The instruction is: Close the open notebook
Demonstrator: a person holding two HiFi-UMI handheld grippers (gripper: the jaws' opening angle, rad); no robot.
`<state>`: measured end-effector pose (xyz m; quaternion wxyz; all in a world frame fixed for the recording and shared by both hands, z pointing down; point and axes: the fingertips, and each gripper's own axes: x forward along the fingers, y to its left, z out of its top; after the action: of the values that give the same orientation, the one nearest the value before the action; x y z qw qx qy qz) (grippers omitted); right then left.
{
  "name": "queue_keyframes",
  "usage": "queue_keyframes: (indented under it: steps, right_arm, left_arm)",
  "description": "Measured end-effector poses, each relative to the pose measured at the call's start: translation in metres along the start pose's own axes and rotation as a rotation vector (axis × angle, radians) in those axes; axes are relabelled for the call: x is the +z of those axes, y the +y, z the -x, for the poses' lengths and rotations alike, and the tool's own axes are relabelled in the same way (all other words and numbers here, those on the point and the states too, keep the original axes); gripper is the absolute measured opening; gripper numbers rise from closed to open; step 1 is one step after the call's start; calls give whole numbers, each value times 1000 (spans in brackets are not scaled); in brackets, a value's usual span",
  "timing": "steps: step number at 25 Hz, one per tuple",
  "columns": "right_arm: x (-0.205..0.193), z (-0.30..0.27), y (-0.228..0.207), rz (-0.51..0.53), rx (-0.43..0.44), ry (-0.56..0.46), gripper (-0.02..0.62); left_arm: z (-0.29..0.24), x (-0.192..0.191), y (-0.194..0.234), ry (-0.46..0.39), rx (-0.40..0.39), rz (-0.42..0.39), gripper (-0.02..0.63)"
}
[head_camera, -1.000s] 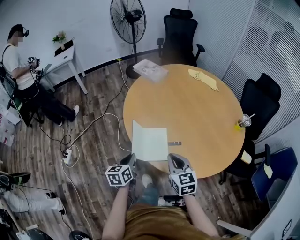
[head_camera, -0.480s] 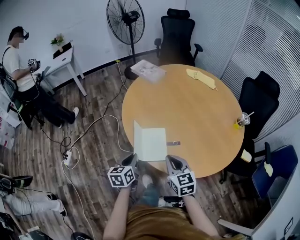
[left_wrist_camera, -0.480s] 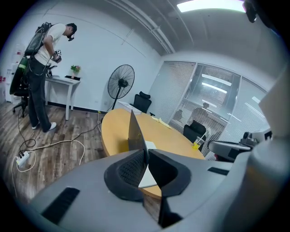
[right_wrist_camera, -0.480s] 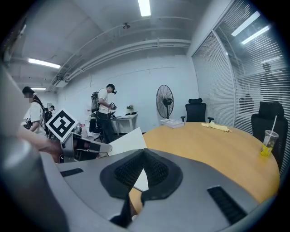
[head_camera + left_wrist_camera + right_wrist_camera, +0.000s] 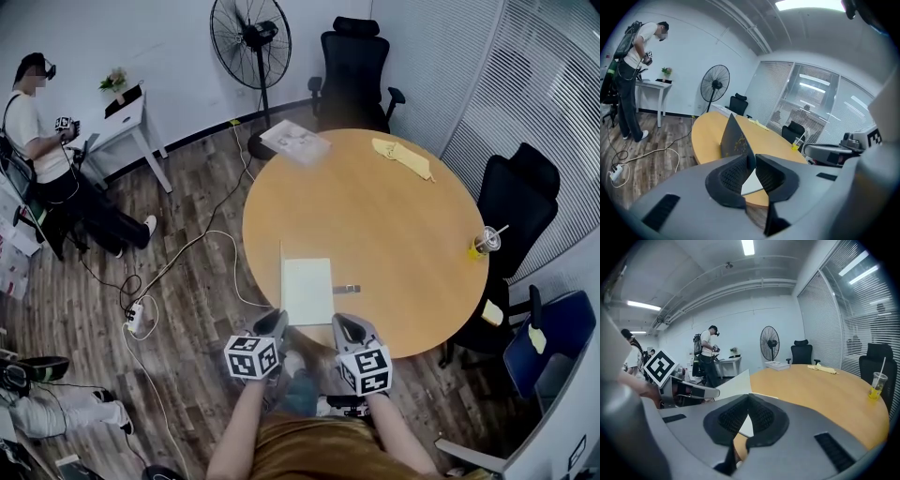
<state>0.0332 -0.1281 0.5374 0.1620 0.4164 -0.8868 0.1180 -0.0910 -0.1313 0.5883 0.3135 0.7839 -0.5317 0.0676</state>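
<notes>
Notebook [image 5: 307, 291] pages white, cover dark with yellow specks; table [image 5: 394, 216] tan wood

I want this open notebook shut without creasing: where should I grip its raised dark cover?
The free top edge of the raised dark cover, near the front corner, coming from its left, outer side. It stands almost upright left of the white page, its top clear of the round wooden table, so pushing right should shut it.
</notes>
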Motion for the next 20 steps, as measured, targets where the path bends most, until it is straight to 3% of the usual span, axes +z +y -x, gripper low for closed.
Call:
queue_keyframes:
  steps: [16, 20]
  right_arm:
    - [-9, -7, -16, -22, -6, 27, 12]
    - [-15, -8, -21, -37, -21, 41, 12]
  left_arm:
    - [-26, -8, -35, 61, -98, -68, 104]
    - [-31, -12, -42, 86, -110, -137, 107]
